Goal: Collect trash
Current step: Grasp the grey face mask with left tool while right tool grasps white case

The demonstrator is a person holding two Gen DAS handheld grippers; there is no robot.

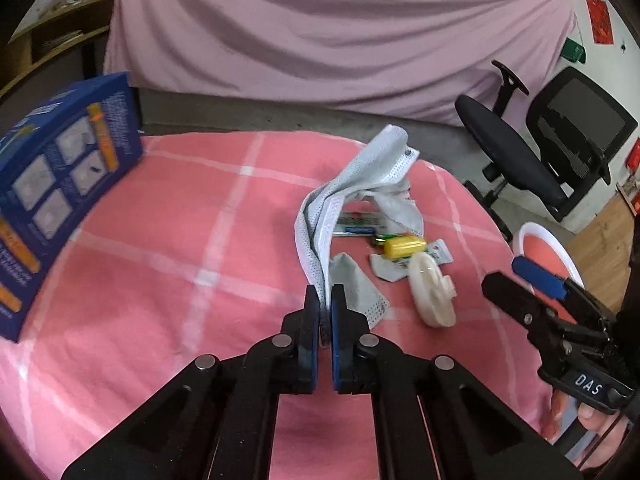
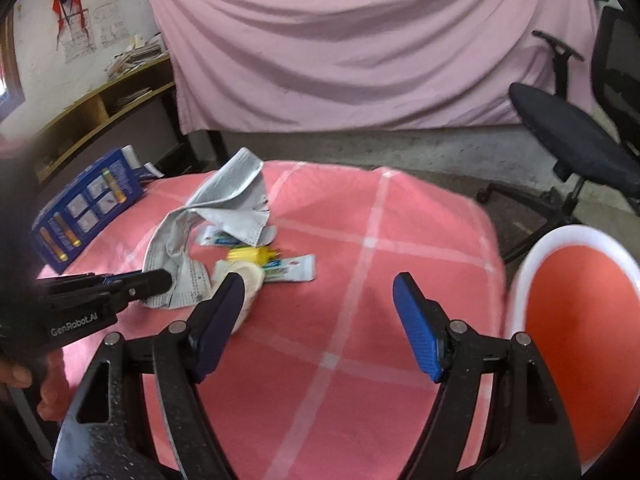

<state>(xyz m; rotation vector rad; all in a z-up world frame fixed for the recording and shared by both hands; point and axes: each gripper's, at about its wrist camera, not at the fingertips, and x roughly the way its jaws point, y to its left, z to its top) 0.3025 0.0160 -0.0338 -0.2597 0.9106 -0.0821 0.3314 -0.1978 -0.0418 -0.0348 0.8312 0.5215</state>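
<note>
Pinching the grey cloth [image 1: 320, 240], left claw [image 1: 325, 300] clamped.

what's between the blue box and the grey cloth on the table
Nothing: in the left wrist view only bare pink checked tablecloth lies between the blue box and the grey cloth.

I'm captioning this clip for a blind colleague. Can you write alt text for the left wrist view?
The left gripper is shut on a strip of grey mesh cloth lying on a pink checked tablecloth. Beside the cloth sit a yellow cap, a cream plastic piece and wrappers; the right gripper, open, enters from the right.
</note>
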